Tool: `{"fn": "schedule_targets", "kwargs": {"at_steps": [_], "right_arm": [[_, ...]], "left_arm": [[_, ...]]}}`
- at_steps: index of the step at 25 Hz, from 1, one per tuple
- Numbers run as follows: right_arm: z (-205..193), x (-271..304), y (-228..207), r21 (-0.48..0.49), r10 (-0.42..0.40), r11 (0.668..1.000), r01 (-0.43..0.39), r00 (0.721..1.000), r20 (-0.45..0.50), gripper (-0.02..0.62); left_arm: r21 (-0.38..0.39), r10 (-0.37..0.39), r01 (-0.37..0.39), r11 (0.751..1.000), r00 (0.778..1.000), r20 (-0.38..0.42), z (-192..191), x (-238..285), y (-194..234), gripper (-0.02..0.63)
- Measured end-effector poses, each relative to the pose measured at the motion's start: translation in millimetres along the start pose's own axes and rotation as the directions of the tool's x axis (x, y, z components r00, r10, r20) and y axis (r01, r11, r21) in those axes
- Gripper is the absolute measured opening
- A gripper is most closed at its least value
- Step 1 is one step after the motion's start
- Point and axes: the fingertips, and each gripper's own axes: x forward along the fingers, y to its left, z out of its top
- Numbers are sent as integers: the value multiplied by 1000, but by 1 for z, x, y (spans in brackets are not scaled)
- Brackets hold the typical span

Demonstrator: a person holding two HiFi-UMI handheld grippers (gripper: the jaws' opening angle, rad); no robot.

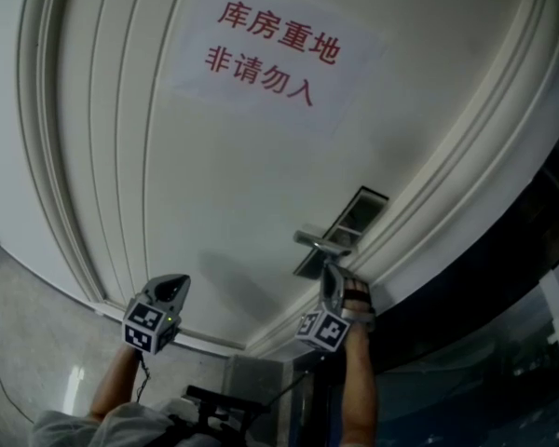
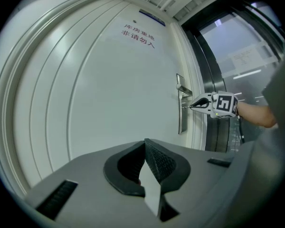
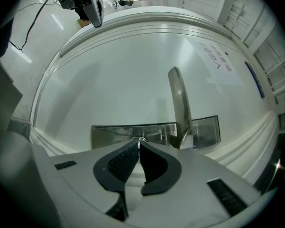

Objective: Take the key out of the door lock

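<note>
White door across frame. Right gripper clenched on key, seated in lock plate at lower centre; left gripper closed, empty. Extraction apparently pending: calls for straight outward pull.

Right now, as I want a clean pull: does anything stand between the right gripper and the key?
Nothing visible. The right gripper is shut on the key at the lock plate; the handle stands aside.

Key: mostly hidden between the right gripper's closed tips (only a metal sliver shows). Lock plate: lower edge hidden behind that gripper's body.
</note>
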Motion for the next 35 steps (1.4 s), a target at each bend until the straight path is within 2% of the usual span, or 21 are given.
{"fn": "schedule_targets", "kwargs": {"at_steps": [9, 26, 35], "right_arm": [[2, 0, -1, 9, -2, 1000, 2, 1000, -4, 23], [1, -4, 0, 26, 4, 1000, -4, 1000, -13, 23], [3, -15, -3, 16, -23, 1000, 24, 999, -31, 20]], "left_arm": [[-9, 10, -10, 1000, 1000, -8, -5, -7, 7, 8], [-1, -18, 18, 1000, 1000, -14, -3, -1, 6, 8], [-2, -15, 15, 1000, 1000, -10, -3, -17, 10, 8]]}}
